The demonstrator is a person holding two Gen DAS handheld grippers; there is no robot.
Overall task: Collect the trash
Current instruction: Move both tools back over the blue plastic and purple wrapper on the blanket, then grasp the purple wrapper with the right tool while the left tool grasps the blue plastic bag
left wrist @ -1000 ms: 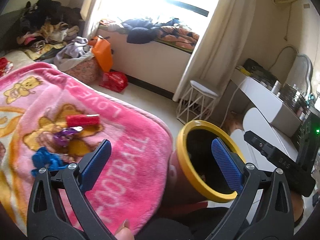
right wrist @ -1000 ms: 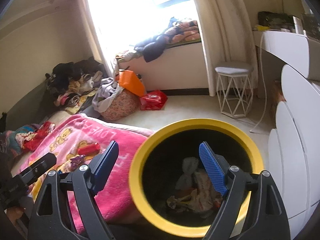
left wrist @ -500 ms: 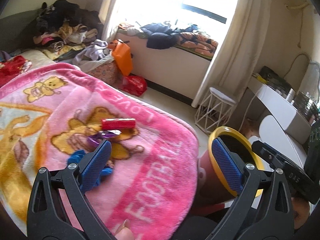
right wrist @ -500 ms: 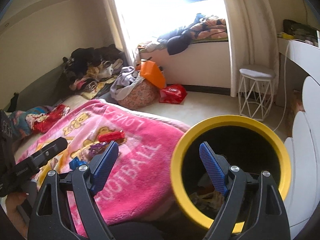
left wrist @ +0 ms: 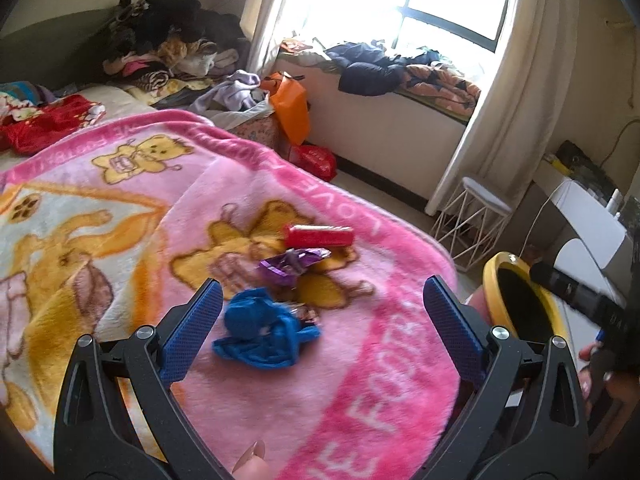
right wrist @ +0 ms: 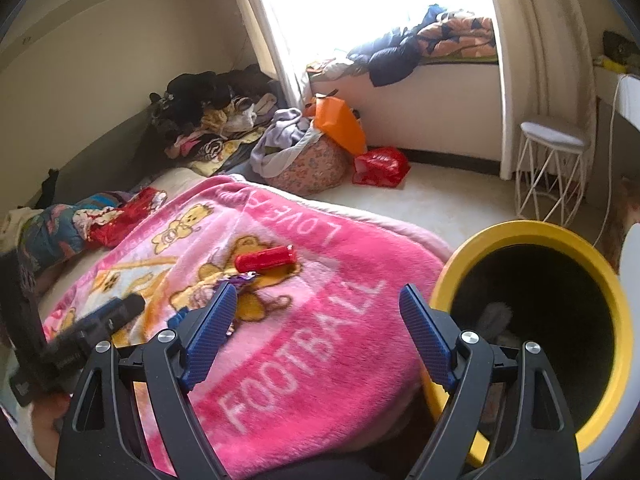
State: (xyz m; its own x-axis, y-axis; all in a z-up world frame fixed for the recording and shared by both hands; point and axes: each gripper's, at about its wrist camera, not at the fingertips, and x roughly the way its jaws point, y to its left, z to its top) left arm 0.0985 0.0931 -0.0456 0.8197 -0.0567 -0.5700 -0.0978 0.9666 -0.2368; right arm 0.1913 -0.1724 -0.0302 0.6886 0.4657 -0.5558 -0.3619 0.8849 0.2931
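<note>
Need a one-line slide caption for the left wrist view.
Open left gripper above crumpled blue wrapper, purple foil wrapper and red tube on pink fleece blanket.

Three wrappers [left wrist: 319,235], one bin [right wrist: 560,236]

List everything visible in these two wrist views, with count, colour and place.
blanket: 1, pink with bears, over the bed
red wrapper: 1, red, on the blanket
purple wrapper: 1, purple, just nearer than the red one
blue wad: 1, blue, crumpled, nearest the left tool
bin: 1, yellow rim, dark inside, beside the bed
stool: 1, white wire, by the curtain
orange bag: 1, orange, on the floral basket
red bag: 1, red, on the floor
clothes pile: 1, mixed, far end of the bed
left tool: 1, black with blue pads, open, above the blue wad
right tool: 1, same colours, open, empty
</note>
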